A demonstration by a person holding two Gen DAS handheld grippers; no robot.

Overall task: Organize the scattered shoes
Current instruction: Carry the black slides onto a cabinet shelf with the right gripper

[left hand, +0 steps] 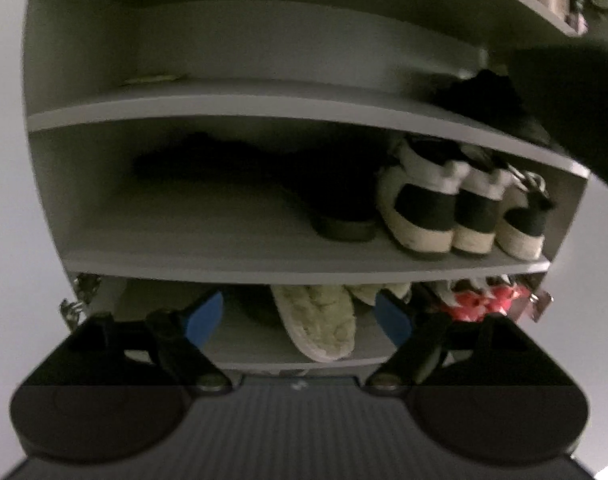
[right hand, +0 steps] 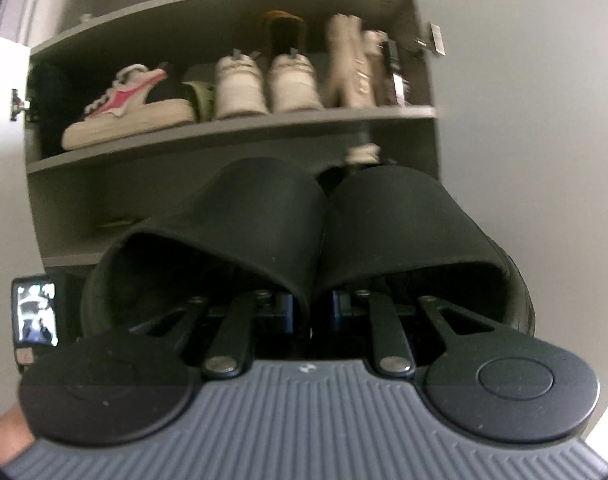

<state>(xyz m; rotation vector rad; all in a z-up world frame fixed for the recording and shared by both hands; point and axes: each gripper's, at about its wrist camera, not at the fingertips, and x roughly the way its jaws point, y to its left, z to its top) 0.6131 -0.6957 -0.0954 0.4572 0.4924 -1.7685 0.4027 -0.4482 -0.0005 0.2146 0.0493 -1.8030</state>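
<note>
My right gripper (right hand: 312, 312) is shut on a pair of black slippers (right hand: 263, 216), pinching their two inner walls together; the toes point at a grey shoe cabinet (right hand: 231, 128). The slippers hang in front of its middle compartment. In the left wrist view the same cabinet (left hand: 223, 106) fills the frame. My left gripper (left hand: 299, 316) stands open low down, blue pads (left hand: 205, 316) wide apart with nothing gripped. A dark blurred shape, the black slippers (left hand: 484, 96), reaches in over the upper shelf at the right.
One shelf holds a pink-and-white sneaker (right hand: 131, 108), a white pair (right hand: 263, 84) and beige boots (right hand: 352, 64). Lower shelves hold white-and-black sneakers (left hand: 444, 208), a black shoe (left hand: 336, 208), a fuzzy cream slipper (left hand: 324, 320) and red-patterned shoes (left hand: 480, 300). The upper shelf's left side (left hand: 163, 60) is bare.
</note>
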